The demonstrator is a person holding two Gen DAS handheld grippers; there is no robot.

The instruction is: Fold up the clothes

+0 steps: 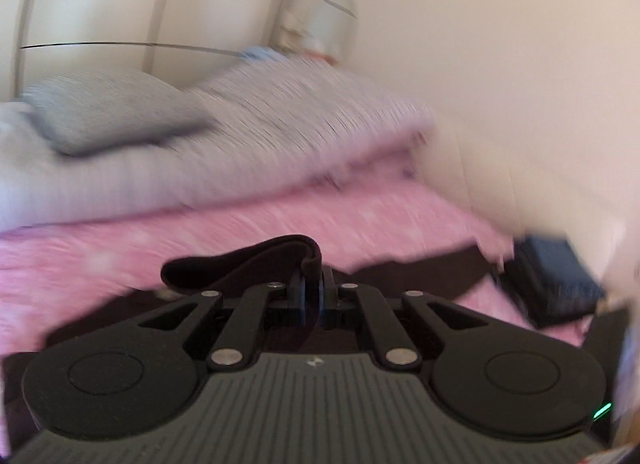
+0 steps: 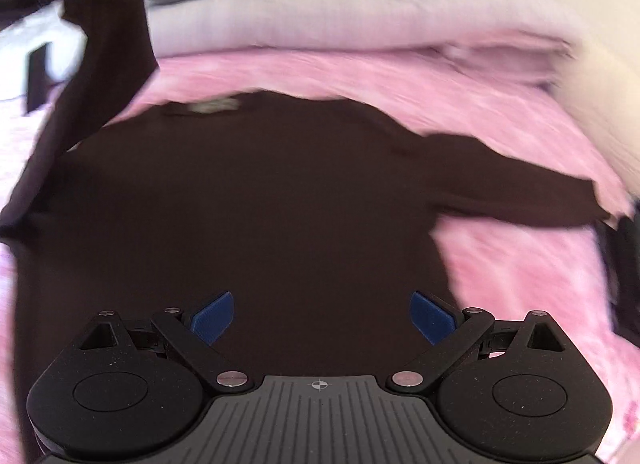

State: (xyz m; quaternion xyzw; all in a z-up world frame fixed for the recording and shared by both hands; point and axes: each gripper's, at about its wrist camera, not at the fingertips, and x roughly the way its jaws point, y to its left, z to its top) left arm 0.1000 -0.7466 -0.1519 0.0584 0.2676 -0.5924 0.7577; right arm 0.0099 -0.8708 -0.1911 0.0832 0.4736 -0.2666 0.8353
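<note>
Your left gripper was clenched on the cuff of one sleeve of the dark brown long-sleeved sweater, holding it lifted above the pink bedspread. Your right gripper stood released, its blue pads wide apart above the sweater's lower body with nothing between them. The sweater lay spread flat on the bedspread, its other sleeve stretched out to the right. Beyond it sat a folded pale lilac duvet and a grey pillow, both blurred.
</note>
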